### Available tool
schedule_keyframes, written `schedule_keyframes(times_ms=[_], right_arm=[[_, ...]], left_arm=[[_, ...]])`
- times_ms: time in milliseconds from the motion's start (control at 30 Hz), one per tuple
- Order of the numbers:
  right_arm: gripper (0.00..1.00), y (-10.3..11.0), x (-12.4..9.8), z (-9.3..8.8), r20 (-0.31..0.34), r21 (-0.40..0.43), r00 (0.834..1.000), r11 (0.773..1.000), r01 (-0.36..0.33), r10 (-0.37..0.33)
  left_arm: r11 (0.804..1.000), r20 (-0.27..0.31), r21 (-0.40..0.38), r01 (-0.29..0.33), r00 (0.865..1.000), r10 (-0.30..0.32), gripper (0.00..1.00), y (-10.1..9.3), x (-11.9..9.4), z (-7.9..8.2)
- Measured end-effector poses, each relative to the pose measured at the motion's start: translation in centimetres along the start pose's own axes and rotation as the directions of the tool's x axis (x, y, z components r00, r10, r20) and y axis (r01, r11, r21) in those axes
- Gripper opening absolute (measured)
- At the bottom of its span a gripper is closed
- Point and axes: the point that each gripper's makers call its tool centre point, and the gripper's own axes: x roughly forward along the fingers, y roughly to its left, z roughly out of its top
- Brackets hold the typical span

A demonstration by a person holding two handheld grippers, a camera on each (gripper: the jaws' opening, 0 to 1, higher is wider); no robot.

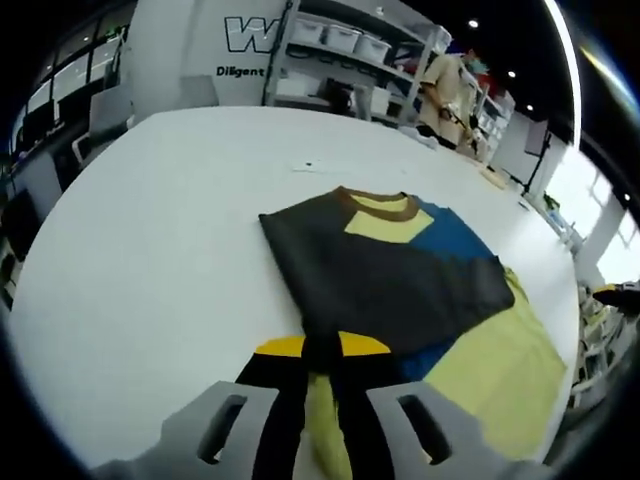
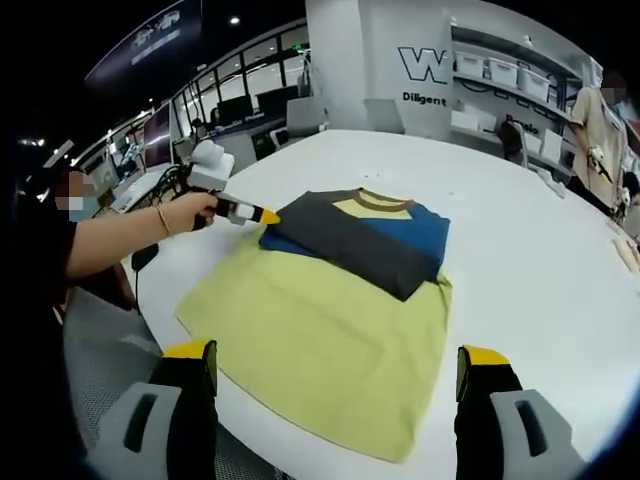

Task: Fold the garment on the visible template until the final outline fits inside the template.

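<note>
The garment lies spread on the white worktop, its dark sleeve folded across the chest. The left claw is clenched on the dark sleeve edge near the collar side. The right claw hovers released, jaws wide apart, above the yellow hem.

My right gripper hovers, fingers apart, over the garment on the bench; my left gripper pinches its dark sleeve.
</note>
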Motion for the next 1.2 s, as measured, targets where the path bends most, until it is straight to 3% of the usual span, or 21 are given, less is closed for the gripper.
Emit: schedule_keyframes(times_ms=[167,267,500,700,1200], right_arm=[[0.99,0.2,0.1,-0.1,-0.002,-0.001,1.0,1.0,-0.007,0.007],[0.99,0.3,0.1,-0.3,-0.007,-0.002,1.0,1.0,-0.009,0.009],[0.99,0.5,-0.1,-0.6,-0.013,0.0,1.0,1.0,-0.013,0.013],[0.99,0.9,0.0,-0.7,-0.017,-0.005,1.0,1.0,-0.021,0.02],[0.99,1.2,-0.1,-0.9,-0.029,-0.001,0.999,1.0,-0.025,0.025]], left_arm=[[1.0,0.002,-0.017,-0.015,1.0,0.015,0.0,0.3,-0.2,-0.3],[0.998,0.005,0.022,-0.06,0.998,0.06,0.0,0.8,-0.4,-0.6],[0.994,-0.009,0.049,-0.098,0.995,0.098,0.0,1.4,-0.4,-1.0],[0.995,-0.014,0.034,-0.099,0.995,0.099,0.0,2.1,-0.5,-1.0],[0.988,-0.018,0.084,-0.128,0.991,0.13,0.0,3.3,-0.5,-0.5]])
